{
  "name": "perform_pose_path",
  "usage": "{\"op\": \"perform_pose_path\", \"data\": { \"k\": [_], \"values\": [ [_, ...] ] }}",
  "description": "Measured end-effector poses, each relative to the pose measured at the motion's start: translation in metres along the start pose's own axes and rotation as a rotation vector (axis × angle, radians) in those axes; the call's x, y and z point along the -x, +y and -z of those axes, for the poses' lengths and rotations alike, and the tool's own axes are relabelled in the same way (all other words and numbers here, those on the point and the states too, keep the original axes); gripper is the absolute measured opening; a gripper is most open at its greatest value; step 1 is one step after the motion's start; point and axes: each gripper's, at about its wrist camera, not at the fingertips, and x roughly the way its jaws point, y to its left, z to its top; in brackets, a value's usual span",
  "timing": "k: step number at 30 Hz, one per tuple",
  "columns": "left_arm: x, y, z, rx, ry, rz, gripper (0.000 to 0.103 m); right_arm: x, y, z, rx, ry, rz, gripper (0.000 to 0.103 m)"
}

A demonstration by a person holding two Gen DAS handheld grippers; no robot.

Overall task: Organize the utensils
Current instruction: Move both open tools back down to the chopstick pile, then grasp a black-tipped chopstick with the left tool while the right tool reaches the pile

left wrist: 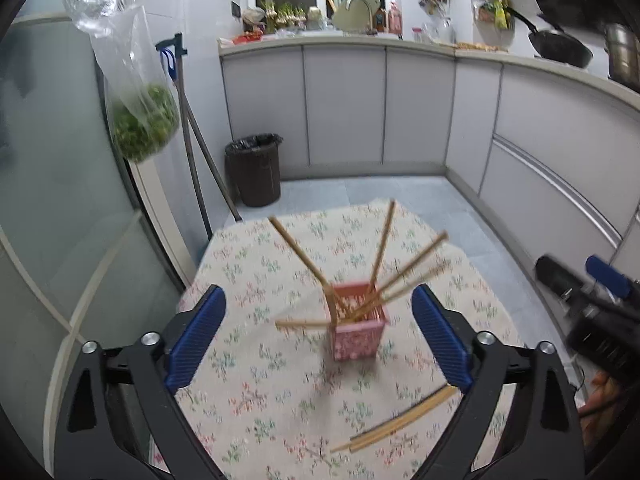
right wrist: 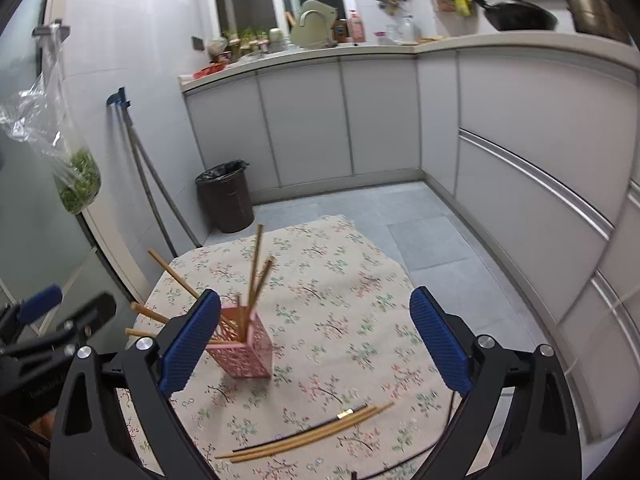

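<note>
My right tongs (right wrist: 314, 336) gape wide and empty above the desk (right wrist: 344, 280); the loose chopsticks (right wrist: 304, 438) lie flat just below and ahead of them, long axis crosswise to my fingers. My left tongs (left wrist: 318, 334), equally wide and empty, sit nearer the pink holder (left wrist: 358, 330), so I judge the right better placed.
</note>
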Motion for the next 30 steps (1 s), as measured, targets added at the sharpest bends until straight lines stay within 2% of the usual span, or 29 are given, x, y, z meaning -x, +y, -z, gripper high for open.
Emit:
{"op": "perform_pose_path", "data": {
  "k": [5, 8, 12, 16, 20, 26, 28, 29, 30],
  "values": [
    [-0.010, -0.022, 0.030, -0.047, 0.110, 0.078, 0.096, 0.027, -0.042, 0.014, -0.072, -0.003, 0.011, 0.096],
    [-0.027, -0.047, 0.050, -0.077, 0.236, 0.166, 0.096, 0.043, -0.069, 0.025, -0.109, -0.015, 0.046, 0.096],
    [-0.057, -0.090, 0.088, -0.117, 0.450, 0.284, 0.096, 0.051, -0.102, 0.037, -0.153, 0.007, 0.111, 0.096],
    [-0.083, -0.126, 0.125, -0.130, 0.619, 0.328, 0.096, 0.043, -0.130, 0.045, -0.233, 0.068, 0.135, 0.096],
    [-0.103, -0.148, 0.147, -0.151, 0.692, 0.295, 0.096, 0.033, -0.145, 0.051, -0.283, 0.128, 0.123, 0.096],
    [-0.127, -0.171, 0.167, -0.175, 0.752, 0.220, 0.095, 0.018, -0.150, 0.061, -0.298, 0.225, 0.139, 0.096],
    [-0.134, -0.176, 0.174, -0.188, 0.762, 0.200, 0.089, 0.014, -0.149, 0.063, -0.291, 0.240, 0.149, 0.096],
    [-0.137, -0.178, 0.178, -0.201, 0.766, 0.186, 0.075, 0.012, -0.149, 0.064, -0.286, 0.249, 0.157, 0.096],
    [-0.139, -0.180, 0.181, -0.209, 0.763, 0.173, 0.075, 0.010, -0.149, 0.065, -0.283, 0.255, 0.165, 0.096]
  ]
}}
